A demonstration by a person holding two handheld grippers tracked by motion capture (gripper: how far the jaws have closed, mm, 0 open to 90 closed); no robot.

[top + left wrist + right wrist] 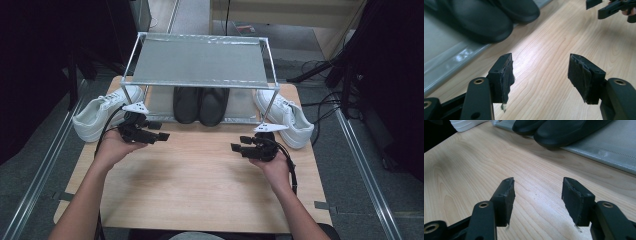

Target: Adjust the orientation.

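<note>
Left gripper [161, 136]: jaws spread, empty, above the table [200, 190].
Right gripper [237, 145]: jaws spread, empty.
Black shoes [200, 105]: on rack's [200, 65] lower shelf.

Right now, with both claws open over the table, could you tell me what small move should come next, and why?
Probably ease the left claw left toward the white sneaker beside the rack. Both claws hold nothing, the right claw likewise open, and the black shoes already sit on the lower shelf, while both sneakers lie outside.
</note>
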